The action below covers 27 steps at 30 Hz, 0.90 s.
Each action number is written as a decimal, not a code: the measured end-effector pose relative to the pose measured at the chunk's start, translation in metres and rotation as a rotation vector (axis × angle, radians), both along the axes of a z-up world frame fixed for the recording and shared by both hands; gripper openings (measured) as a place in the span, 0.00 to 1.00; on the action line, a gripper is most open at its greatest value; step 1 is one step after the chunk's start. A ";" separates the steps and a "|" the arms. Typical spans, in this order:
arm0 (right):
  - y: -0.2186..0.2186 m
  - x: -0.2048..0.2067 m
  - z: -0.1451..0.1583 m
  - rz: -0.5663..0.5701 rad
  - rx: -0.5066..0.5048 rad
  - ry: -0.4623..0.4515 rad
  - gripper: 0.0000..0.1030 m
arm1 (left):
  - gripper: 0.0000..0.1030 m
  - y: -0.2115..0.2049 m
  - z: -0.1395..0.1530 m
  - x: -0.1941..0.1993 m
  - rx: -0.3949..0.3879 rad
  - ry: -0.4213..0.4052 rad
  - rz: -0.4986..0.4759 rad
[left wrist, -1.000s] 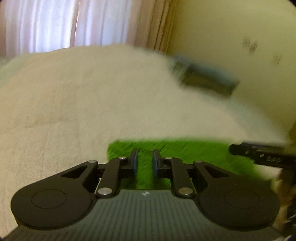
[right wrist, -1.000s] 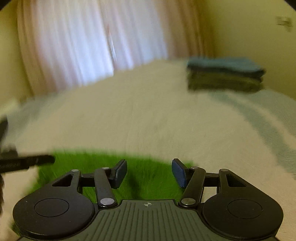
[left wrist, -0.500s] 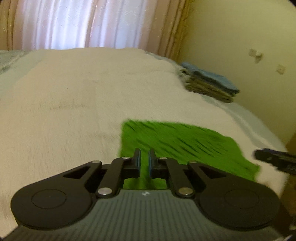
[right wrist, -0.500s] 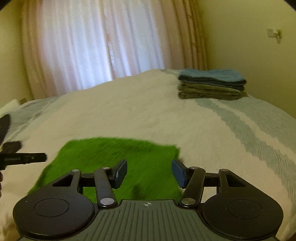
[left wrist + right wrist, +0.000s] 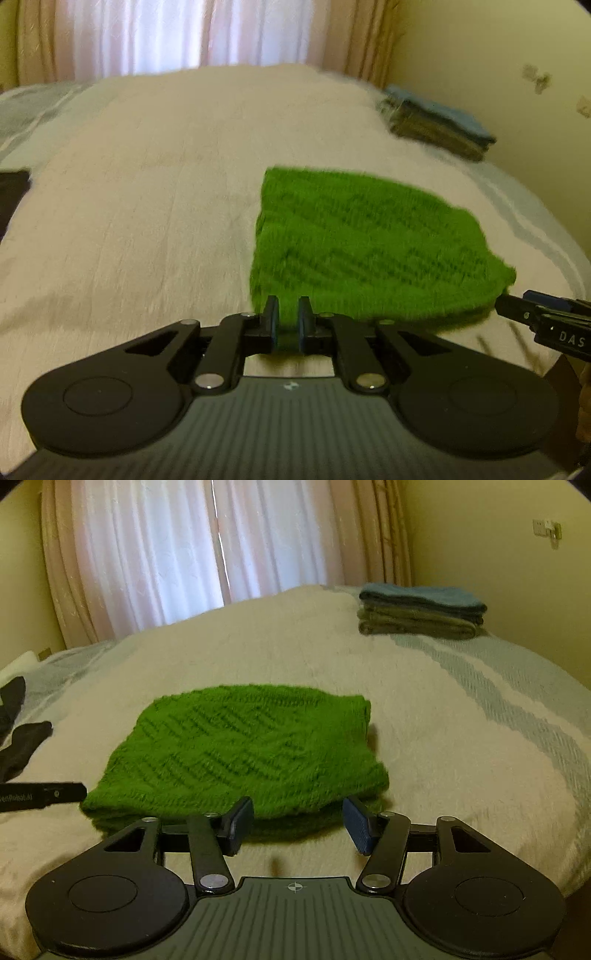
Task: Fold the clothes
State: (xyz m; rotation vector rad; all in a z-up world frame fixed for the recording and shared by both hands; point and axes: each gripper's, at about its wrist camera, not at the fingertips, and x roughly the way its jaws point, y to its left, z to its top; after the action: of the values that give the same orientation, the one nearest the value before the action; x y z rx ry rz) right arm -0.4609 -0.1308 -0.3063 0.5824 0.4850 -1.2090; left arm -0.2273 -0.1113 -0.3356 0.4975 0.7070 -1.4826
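Note:
A green knitted garment (image 5: 369,240) lies folded flat on the cream bedspread (image 5: 147,221), close to the bed's near edge. My left gripper (image 5: 287,321) is shut on its near left corner, with green fabric showing between the narrow pads. In the right wrist view the same garment (image 5: 240,749) spreads ahead of my right gripper (image 5: 297,823). That gripper is open, its pads wide apart on either side of the garment's near edge without pressing it. The left gripper (image 5: 48,796) shows there at the garment's left corner, and the right gripper (image 5: 543,321) shows in the left wrist view at its right corner.
A stack of folded blue and olive clothes (image 5: 421,613) sits at the far right of the bed by the wall. Dark clothing (image 5: 18,746) lies at the left edge. Curtains (image 5: 184,554) hang behind the bed. The bed's near right edge drops off by the right gripper.
Both grippers have drawn back, so more of the green garment now shows ahead of them. The left jaws have narrowed a little on the fabric. The right jaws keep the same width.

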 end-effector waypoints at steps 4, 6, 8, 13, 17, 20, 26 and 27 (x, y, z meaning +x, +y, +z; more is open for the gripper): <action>0.014 0.006 0.001 -0.017 0.071 0.024 0.68 | 0.14 0.017 0.001 -0.010 0.044 -0.033 0.009; 0.020 0.007 0.000 -0.036 0.094 0.026 0.85 | 0.19 0.026 0.002 -0.014 0.056 -0.051 0.006; 0.027 0.007 0.002 -0.037 0.095 0.025 0.85 | 0.22 0.033 0.003 -0.018 0.058 -0.050 -0.003; 0.040 0.007 0.007 -0.052 0.097 0.044 0.85 | 0.29 0.049 0.010 -0.023 0.061 -0.066 -0.007; 0.049 0.007 0.007 -0.072 0.116 0.065 0.85 | 0.36 0.057 0.013 -0.027 0.066 -0.095 0.007; 0.056 0.005 0.007 -0.080 0.123 0.066 0.85 | 0.39 0.063 0.015 -0.028 0.066 -0.111 0.009; 0.065 0.002 0.008 -0.087 0.124 0.062 0.85 | 0.39 0.073 0.016 -0.032 0.063 -0.119 -0.003; 0.066 0.002 0.009 -0.088 0.123 0.062 0.85 | 0.40 0.074 0.016 -0.033 0.063 -0.121 -0.004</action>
State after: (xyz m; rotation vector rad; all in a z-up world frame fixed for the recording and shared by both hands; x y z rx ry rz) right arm -0.4588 -0.0649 -0.2976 0.6785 0.5944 -1.2901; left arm -0.2599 -0.0374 -0.3192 0.6319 0.6596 -1.4248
